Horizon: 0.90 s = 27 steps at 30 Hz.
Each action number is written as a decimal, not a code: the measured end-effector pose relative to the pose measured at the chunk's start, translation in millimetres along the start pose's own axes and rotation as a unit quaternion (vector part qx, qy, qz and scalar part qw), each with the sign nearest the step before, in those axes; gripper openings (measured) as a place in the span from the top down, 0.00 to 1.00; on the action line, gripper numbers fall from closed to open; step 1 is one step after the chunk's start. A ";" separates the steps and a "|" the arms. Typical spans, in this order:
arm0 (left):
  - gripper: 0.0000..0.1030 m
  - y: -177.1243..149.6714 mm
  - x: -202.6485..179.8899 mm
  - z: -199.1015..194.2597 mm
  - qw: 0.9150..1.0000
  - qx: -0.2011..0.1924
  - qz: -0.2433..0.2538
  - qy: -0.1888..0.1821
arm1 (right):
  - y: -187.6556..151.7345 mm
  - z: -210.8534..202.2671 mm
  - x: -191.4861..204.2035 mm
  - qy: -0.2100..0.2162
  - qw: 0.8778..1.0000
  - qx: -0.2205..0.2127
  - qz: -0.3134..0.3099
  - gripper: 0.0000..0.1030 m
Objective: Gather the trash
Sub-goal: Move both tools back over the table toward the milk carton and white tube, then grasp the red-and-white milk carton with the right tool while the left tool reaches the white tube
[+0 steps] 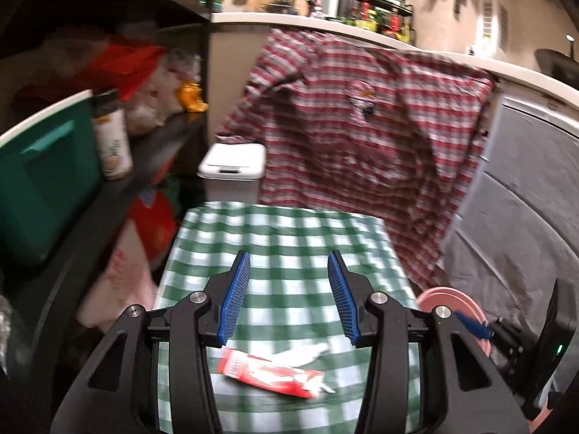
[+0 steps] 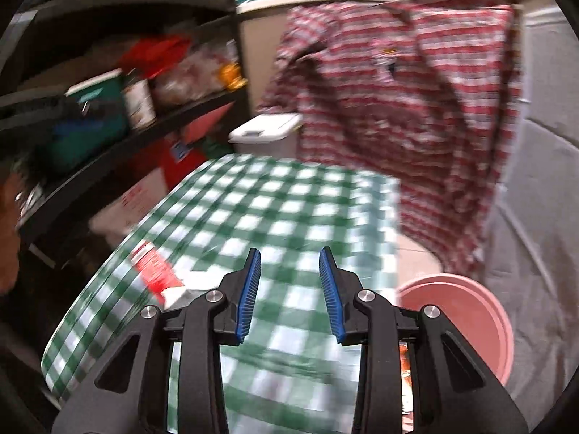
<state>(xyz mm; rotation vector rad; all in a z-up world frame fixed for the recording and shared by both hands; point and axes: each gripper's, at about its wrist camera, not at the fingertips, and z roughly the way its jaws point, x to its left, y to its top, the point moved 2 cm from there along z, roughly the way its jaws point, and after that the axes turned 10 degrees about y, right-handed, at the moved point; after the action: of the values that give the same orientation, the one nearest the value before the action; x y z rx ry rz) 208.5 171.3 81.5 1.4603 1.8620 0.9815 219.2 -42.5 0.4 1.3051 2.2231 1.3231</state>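
A worktop (image 1: 289,238) under green-and-white checked cloth is filling both views, with a red plaid shirt (image 1: 362,119) hanging behind it. A pink bin (image 2: 466,322) is standing just beside the worktop's right edge. A white lidded bin (image 1: 233,161) is sitting beyond its far edge. The left hand-held gripper (image 1: 289,264) and the right hand-held gripper (image 2: 289,256) are hovering over the worktop, jaws spread wide, gripping nothing. A red-and-white wrapper (image 1: 271,378) is lying on the worktop under the left one, touching a white scrap (image 1: 307,356).
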 end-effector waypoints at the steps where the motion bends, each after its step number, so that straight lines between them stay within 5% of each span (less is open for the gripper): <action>1: 0.57 0.8 5.7 0.8 1.000 0.000 -0.002 0.005 | -1.5 6.7 7.1 0.010 1.000 0.007 -0.006 0.67; 6: 0.57 3.5 43.3 11.1 0.999 0.010 -0.024 0.026 | -14.5 49.5 47.3 0.069 0.994 0.061 -0.054 0.54; 14: 0.57 1.2 83.1 28.3 0.997 0.031 -0.065 0.035 | -39.1 103.7 74.9 0.096 0.982 0.129 -0.103 0.41; 23: 0.57 -3.6 99.9 44.4 0.995 0.050 -0.081 0.034 | -46.4 125.8 84.6 0.111 0.975 0.150 -0.120 0.41; 27: 0.57 -4.8 101.9 47.8 0.995 0.054 -0.081 0.035 | -45.1 126.3 86.6 0.115 0.974 0.150 -0.125 0.52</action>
<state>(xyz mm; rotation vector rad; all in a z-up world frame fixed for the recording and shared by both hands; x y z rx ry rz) 219.7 279.2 50.7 1.3250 2.0776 0.8754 218.6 90.9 -87.4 0.9502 2.7269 1.1284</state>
